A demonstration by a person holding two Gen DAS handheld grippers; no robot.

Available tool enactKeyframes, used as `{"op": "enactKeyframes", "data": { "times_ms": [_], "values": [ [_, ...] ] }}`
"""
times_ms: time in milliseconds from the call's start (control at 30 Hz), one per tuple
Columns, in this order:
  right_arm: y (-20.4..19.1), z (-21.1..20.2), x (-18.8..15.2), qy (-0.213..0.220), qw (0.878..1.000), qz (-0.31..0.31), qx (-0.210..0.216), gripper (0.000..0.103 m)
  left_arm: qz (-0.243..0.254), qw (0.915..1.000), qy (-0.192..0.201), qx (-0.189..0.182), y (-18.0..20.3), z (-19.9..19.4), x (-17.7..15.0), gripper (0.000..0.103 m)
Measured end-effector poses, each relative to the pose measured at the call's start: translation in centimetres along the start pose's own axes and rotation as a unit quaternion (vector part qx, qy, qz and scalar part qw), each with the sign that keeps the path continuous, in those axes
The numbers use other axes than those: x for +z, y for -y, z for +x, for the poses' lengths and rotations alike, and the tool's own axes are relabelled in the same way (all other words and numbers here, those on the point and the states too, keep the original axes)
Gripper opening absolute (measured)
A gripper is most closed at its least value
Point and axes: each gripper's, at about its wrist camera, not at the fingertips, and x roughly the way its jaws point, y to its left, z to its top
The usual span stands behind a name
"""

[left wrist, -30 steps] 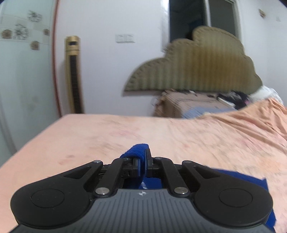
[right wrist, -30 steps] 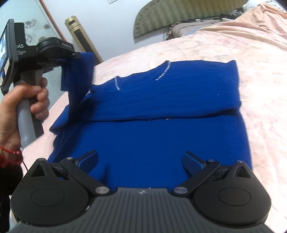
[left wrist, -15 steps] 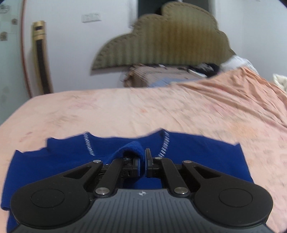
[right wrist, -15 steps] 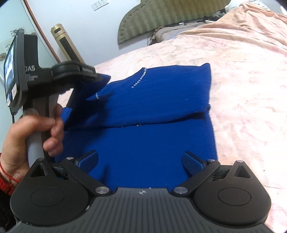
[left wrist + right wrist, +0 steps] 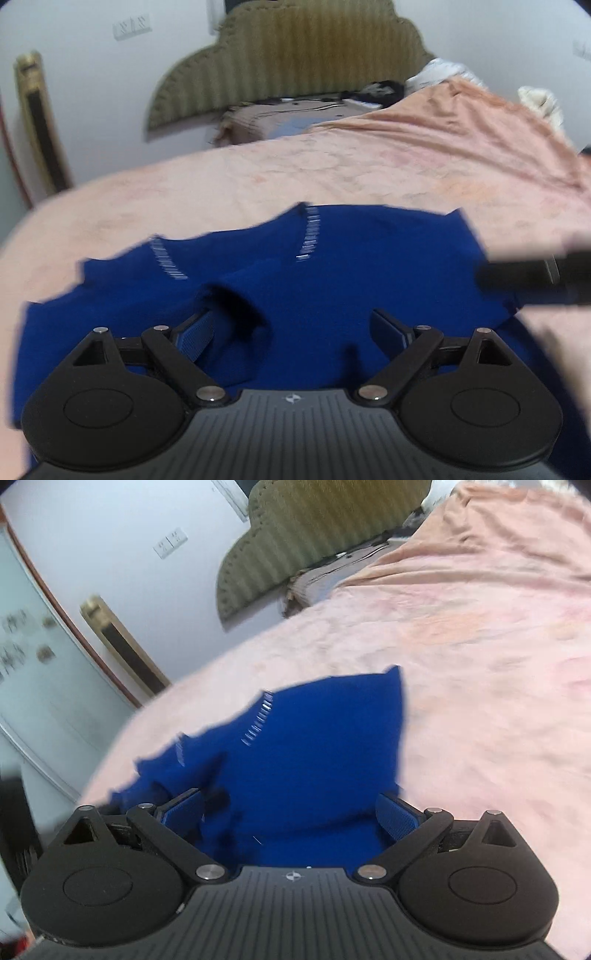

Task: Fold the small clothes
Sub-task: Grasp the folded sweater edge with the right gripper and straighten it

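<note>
A dark blue garment (image 5: 351,273) with small white neckline trim lies partly folded on the pink bedsheet (image 5: 332,173). My left gripper (image 5: 293,332) is open just above it, and a loose sleeve fold (image 5: 236,310) rests beside its left finger. My right gripper (image 5: 291,814) is open and low over the garment's (image 5: 314,757) near right part. A dark blurred piece of the right tool (image 5: 535,282) enters the left wrist view from the right edge.
A padded olive headboard (image 5: 295,62) stands against the far wall, with folded bedding (image 5: 280,118) in front of it. A gold-and-black tower fan (image 5: 37,122) stands at the left. Bare sheet (image 5: 498,701) spreads to the right of the garment.
My left gripper has opened and let go of the blue sleeve, which now lies on the garment. My right gripper has swung down and closer to the garment's right edge.
</note>
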Motion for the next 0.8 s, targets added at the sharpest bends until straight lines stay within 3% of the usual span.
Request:
{"op": "enactKeyframes", "data": {
  "times_ms": [200, 433, 500, 567, 667, 733, 800],
  "values": [
    [-0.8, 6.1, 1.7, -0.054, 0.993, 0.061, 0.082, 0.092, -0.025, 0.9980, -0.008, 0.058, -3.7, -2.1, -2.0, 0.092],
    [-4.4, 11.4, 1.6, -0.096, 0.991, 0.034, 0.085, 0.089, -0.081, 0.9942, -0.015, 0.069, -6.8, -4.1, -4.4, 0.092],
    [-6.2, 10.7, 1.0, -0.089, 0.993, -0.021, 0.069, 0.090, -0.086, 0.9931, -0.012, 0.079, -7.1, -4.7, -5.0, 0.092],
    [-9.1, 9.9, 0.1, -0.063, 0.988, -0.141, 0.021, 0.090, -0.088, 0.9915, -0.005, 0.096, -7.5, -5.3, -5.7, 0.092],
    [-12.9, 8.9, -2.3, -0.024, 0.950, -0.309, -0.031, 0.090, -0.093, 0.9887, -0.009, 0.117, -8.1, -5.4, -6.5, 0.092],
    [-14.3, 9.2, -3.1, -0.028, 0.939, -0.342, -0.020, 0.086, -0.102, 0.9873, -0.019, 0.120, -8.6, -5.0, -6.8, 0.092],
    [-15.2, 10.0, -3.1, -0.046, 0.941, -0.334, 0.004, 0.082, -0.111, 0.9866, -0.029, 0.116, -8.8, -4.6, -7.1, 0.092]
  ]
}}
